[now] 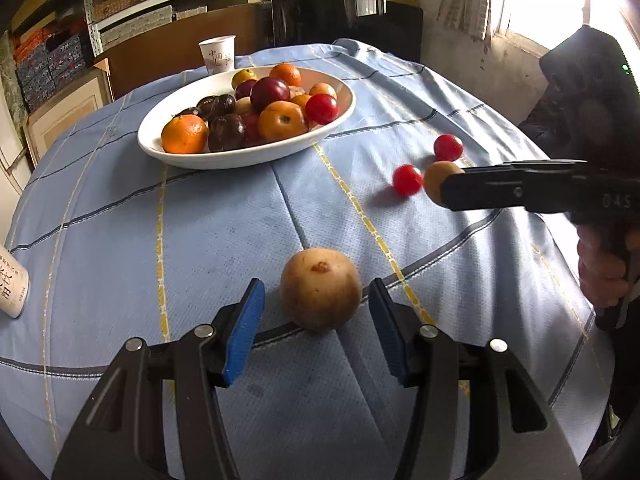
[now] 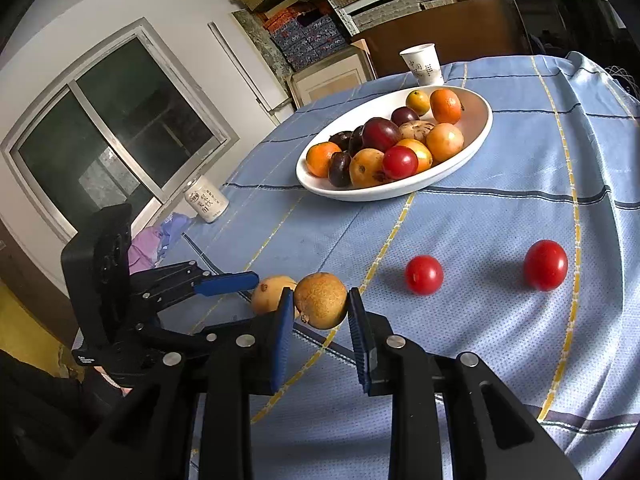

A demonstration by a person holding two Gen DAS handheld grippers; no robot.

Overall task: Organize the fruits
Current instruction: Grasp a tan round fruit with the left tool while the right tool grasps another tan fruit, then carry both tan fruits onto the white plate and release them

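A white oval bowl [image 1: 160, 148] [image 2: 476, 132] holds several oranges, dark plums and red fruits. My left gripper [image 1: 316, 300] is open, its blue pads on either side of a tan round fruit [image 1: 320, 294] [image 2: 272, 292] lying on the blue cloth, not touching it. My right gripper [image 2: 318, 306] is shut on a small brown-orange fruit [image 2: 322, 300] [image 1: 436, 180], held just above the cloth. Two red tomatoes [image 2: 424, 274] [image 2: 546, 264] lie on the cloth to the right; they also show in the left wrist view [image 1: 407, 179] [image 1: 448, 147].
A paper cup [image 1: 218, 54] [image 2: 424, 65] stands behind the bowl. A white drink can [image 2: 206, 198] [image 1: 12, 292] stands at the table's left edge. Shelves with boxes and a dark chair [image 1: 344, 20] are behind the table.
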